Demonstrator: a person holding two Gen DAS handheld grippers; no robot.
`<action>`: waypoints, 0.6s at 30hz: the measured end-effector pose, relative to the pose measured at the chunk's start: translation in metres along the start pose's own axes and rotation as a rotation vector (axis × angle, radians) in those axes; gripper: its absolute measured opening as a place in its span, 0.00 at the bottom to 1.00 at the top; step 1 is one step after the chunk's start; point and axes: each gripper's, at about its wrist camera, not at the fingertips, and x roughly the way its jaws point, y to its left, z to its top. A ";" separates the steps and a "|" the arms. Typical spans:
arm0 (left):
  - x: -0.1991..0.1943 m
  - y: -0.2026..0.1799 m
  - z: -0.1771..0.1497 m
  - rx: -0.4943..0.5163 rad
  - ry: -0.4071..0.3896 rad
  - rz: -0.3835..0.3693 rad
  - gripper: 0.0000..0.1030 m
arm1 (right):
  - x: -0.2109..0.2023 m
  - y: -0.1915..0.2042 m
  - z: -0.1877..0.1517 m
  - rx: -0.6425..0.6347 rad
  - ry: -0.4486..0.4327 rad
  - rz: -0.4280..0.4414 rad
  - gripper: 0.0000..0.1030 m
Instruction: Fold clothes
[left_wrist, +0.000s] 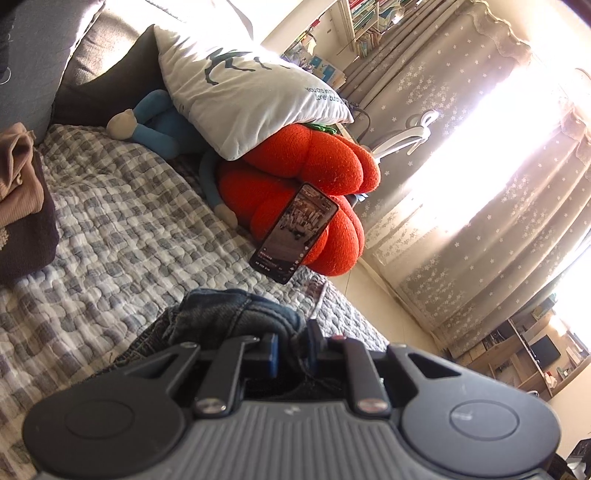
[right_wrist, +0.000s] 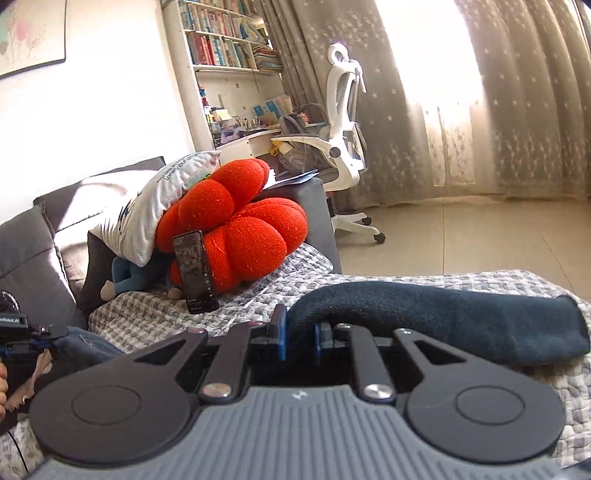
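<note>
The left gripper (left_wrist: 291, 341) is clamping bunched blue denim jeans (left_wrist: 236, 310) between its closed jaws, over the checked quilt (left_wrist: 122, 229) near the couch's front edge. The right gripper (right_wrist: 299, 334) is pinching a dark fold of the same garment (right_wrist: 443, 314), which is draping rightward across the quilt. A phone (right_wrist: 195, 271) is leaning against the red pumpkin cushion (right_wrist: 243, 236) at the far end, under a white pillow (left_wrist: 251, 88).
</note>
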 end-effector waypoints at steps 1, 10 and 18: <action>-0.002 0.004 0.000 -0.005 0.010 0.001 0.14 | -0.005 0.005 -0.001 -0.022 0.009 -0.001 0.16; -0.021 0.029 -0.014 0.019 0.090 0.028 0.14 | -0.029 0.041 -0.023 -0.132 0.186 0.029 0.16; -0.026 0.064 -0.044 -0.019 0.186 0.093 0.14 | -0.030 0.046 -0.064 -0.092 0.384 0.074 0.16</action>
